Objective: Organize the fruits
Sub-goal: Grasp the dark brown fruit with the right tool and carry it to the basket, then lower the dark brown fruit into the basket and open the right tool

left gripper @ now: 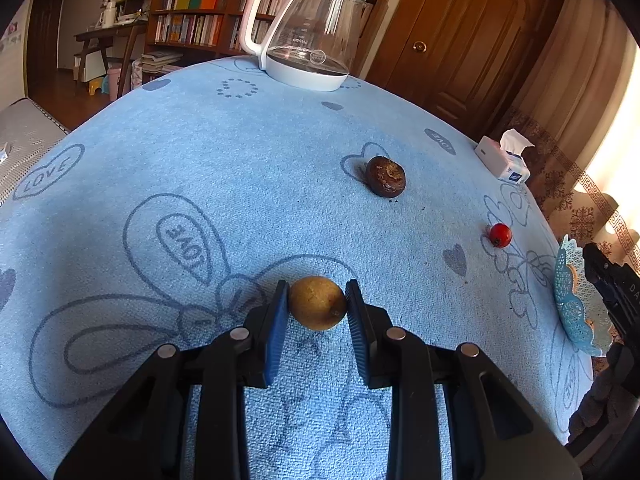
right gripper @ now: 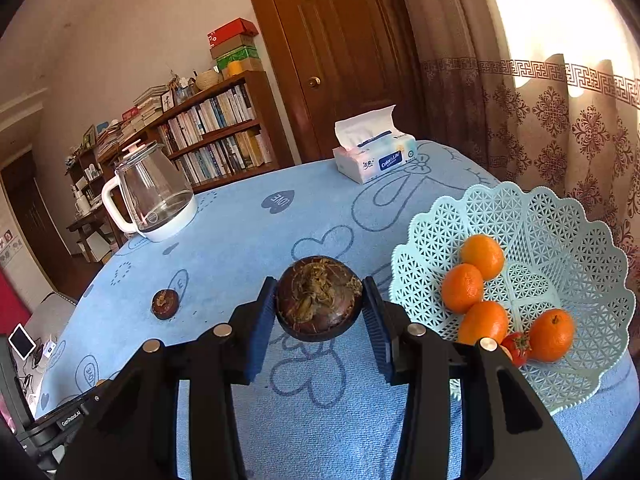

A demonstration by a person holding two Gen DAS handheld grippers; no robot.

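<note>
Nearest in the right wrist view, the right gripper (right gripper: 319,312) is closed on a dark brown round fruit (right gripper: 319,300), both blue pads pressing its sides; it looks lifted clear of the blue tablecloth (right gripper: 248,232), though I cannot be sure. The relation that matters is the basket (right gripper: 568,216): it lies just to the right of this gripper and slightly farther, already holding four oranges (right gripper: 482,256) and a small red fruit (right gripper: 516,348). So the right hand is clearly the nearer one, and a short swing rightward would likely carry its fruit over the rim.

In the left wrist view, the left gripper (left gripper: 317,304) is clamped on a small yellow-brown fruit (left gripper: 317,302) sitting low over the cloth. For this hand the basket (left gripper: 572,304) lies well apart, at the far right edge.

Farther out on the cloth wait a second dark fruit (left gripper: 385,176) and a small red one (left gripper: 500,235), then the glass kettle (left gripper: 308,36) and tissue pack (left gripper: 504,160).
</note>
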